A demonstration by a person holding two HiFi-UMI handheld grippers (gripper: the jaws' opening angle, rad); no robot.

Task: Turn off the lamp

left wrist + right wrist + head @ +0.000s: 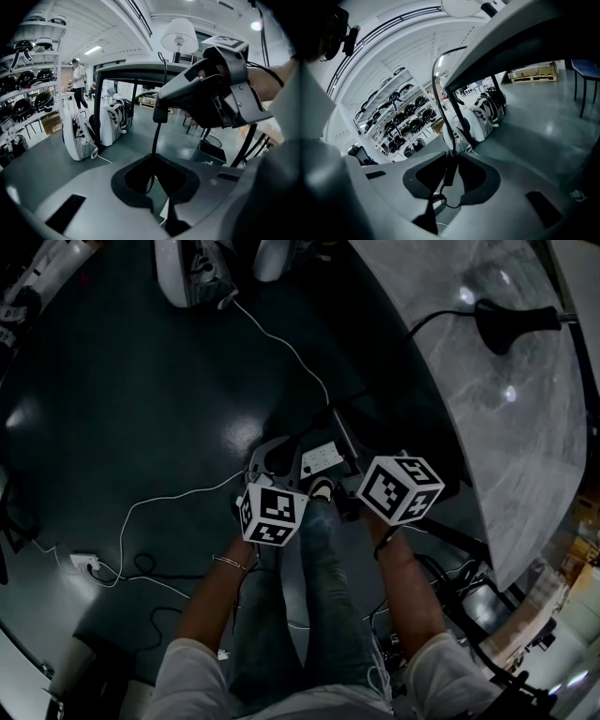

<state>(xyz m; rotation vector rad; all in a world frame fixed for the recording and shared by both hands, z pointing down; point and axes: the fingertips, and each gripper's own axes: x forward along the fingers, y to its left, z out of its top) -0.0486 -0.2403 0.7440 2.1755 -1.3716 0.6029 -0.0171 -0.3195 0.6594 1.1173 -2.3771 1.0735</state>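
The lamp, with a white shade [179,35], stands on a marble-topped table [525,427]; its black base [502,324] shows in the head view. Its black cord [155,138] hangs down from the table's edge. My right gripper [161,105] is shut on the cord's black inline switch [450,172], just below the table top. A little lower on the same cord, my left gripper [154,159] has its tips closed on the cord. In the head view both grippers sit side by side in front of my knees, left [272,465] and right [347,451]. I cannot tell whether the lamp is lit.
White golf bags [79,131] stand on the dark floor beyond the table. Shelves of helmets [28,79] line the left wall, and a person [77,77] stands far back. A white cable [281,338] runs over the floor to a power strip [84,563]. Black table legs [132,101] are close by.
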